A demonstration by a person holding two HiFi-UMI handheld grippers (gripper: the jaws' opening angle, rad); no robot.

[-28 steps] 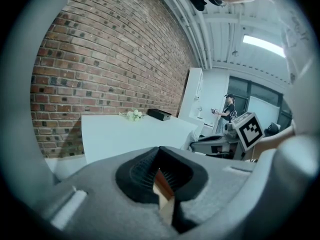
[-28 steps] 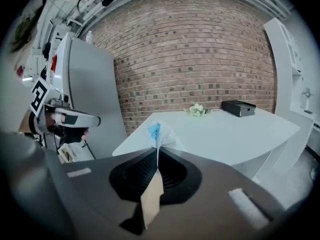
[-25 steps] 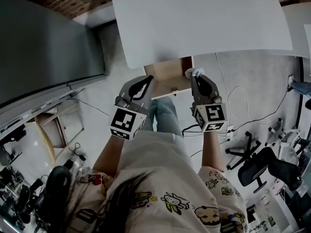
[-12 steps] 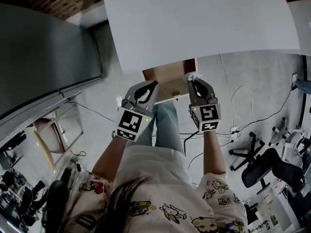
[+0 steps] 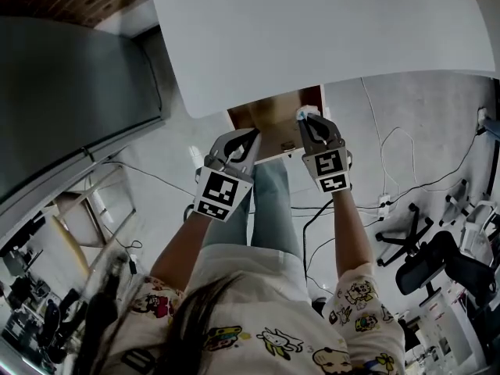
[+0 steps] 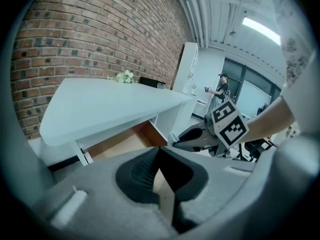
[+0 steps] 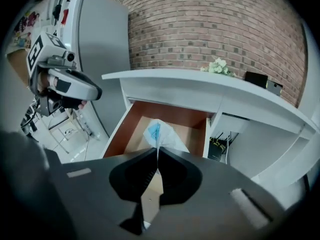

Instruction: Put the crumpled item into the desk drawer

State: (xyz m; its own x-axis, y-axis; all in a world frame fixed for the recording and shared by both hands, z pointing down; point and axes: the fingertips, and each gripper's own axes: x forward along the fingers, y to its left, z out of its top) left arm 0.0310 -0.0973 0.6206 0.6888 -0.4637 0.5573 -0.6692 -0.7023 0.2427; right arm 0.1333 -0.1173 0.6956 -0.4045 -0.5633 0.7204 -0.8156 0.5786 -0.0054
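Head view: the right gripper (image 5: 309, 123) pinches the crumpled item (image 5: 306, 113) at the right edge of the open desk drawer (image 5: 266, 123), just below the white counter (image 5: 312, 30); the left gripper (image 5: 250, 137) hangs by the drawer's left front corner.

Left gripper view: its jaws are pressed together with nothing between them; the drawer lies beyond.

Right gripper view: the jaws are clamped on the white-and-blue crumpled item, seen against the drawer's pale floor; flowers (image 7: 217, 66) stand on the counter.

Left gripper (image 6: 159, 154) jaws together, empty; drawer (image 6: 122, 141) open under desk (image 6: 100, 104), right gripper (image 6: 180, 139) beside it.
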